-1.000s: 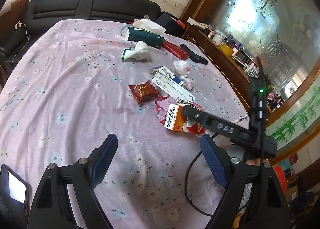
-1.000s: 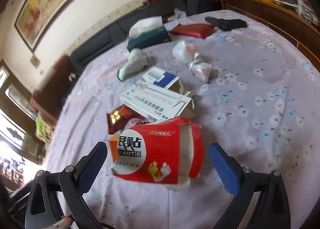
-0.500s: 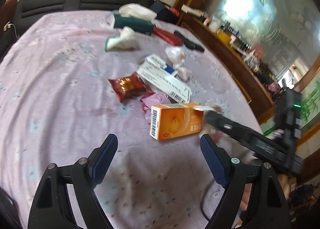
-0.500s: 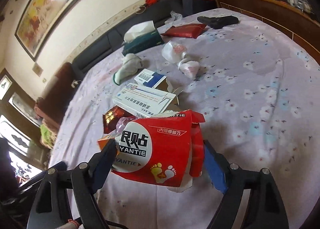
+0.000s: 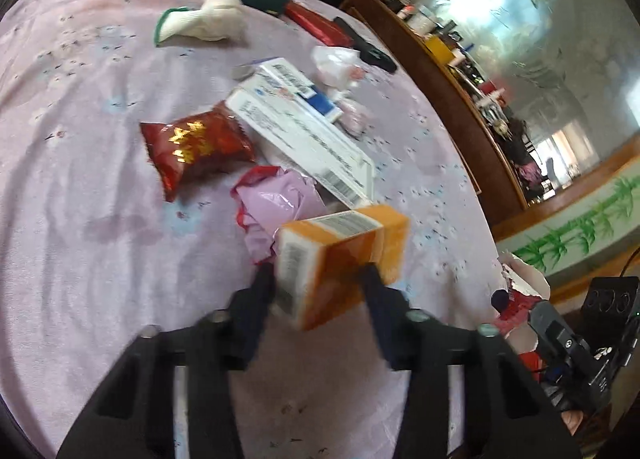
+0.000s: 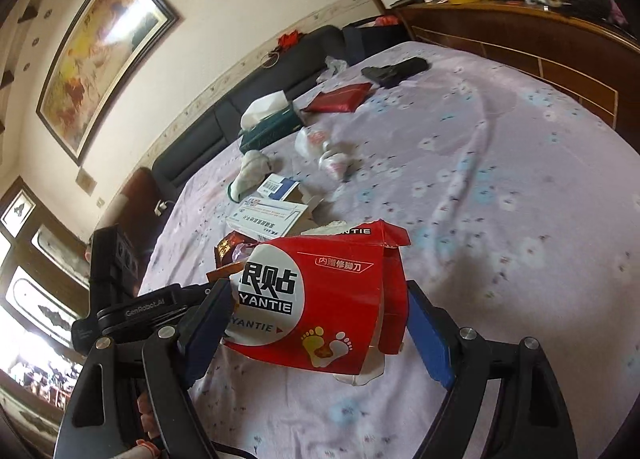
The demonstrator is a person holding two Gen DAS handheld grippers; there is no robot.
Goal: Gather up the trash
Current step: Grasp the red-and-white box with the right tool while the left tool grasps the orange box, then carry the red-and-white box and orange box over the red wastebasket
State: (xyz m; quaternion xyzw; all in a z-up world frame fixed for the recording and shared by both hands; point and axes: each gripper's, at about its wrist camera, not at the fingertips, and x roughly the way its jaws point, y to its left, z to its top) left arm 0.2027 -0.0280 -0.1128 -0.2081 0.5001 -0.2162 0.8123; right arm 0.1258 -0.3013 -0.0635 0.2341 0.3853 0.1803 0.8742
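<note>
A second ago the left gripper (image 5: 318, 283) hung wide over bare cloth; now its jaws are closing on the orange box (image 5: 340, 259), lifted near the bedspread's (image 5: 80, 139) edge. The right gripper (image 6: 316, 323) has clamped the torn red box (image 6: 320, 299), with open bedspread rightward.

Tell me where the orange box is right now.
In the left wrist view, the orange box sits between the closing left hand-held gripper, just in front of the crumpled pink wrapper.
</note>
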